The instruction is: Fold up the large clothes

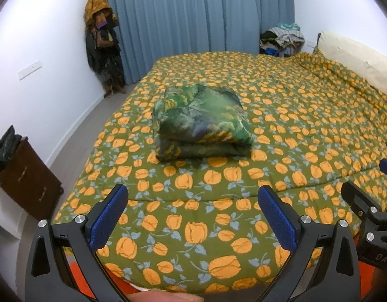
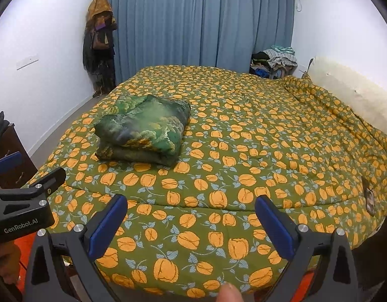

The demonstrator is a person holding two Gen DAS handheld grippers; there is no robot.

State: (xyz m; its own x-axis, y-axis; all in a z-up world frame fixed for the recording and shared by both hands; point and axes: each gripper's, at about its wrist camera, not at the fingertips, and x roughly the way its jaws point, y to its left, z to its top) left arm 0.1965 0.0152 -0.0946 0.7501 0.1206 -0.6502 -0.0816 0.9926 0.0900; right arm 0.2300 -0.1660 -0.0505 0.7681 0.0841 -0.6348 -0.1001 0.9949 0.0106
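Left wrist view: my left gripper [image 1: 192, 201] stands wide open, empty; the folded green garment [image 1: 202, 123] lies at 12 o'clock on the bedspread [image 1: 294, 115]. Folding looks finished.

Right wrist view: my right gripper [image 2: 190, 211] is wide open, empty; garment at 11 o'clock, curtain [image 2: 198, 25] behind. Next I would fetch another.

**Two wrist views from the foot of the bed**

Both fisheye cameras sit just off the near edge of the bed [image 1: 281, 115], raised above it and facing its far side and the blue curtain [image 1: 193, 25]. The left wrist view stands left of the right one; each catches the other claw at its inner edge. Both share the bedspread, the folded bundle [image 2: 143, 130], the curtain and the pillow at right.
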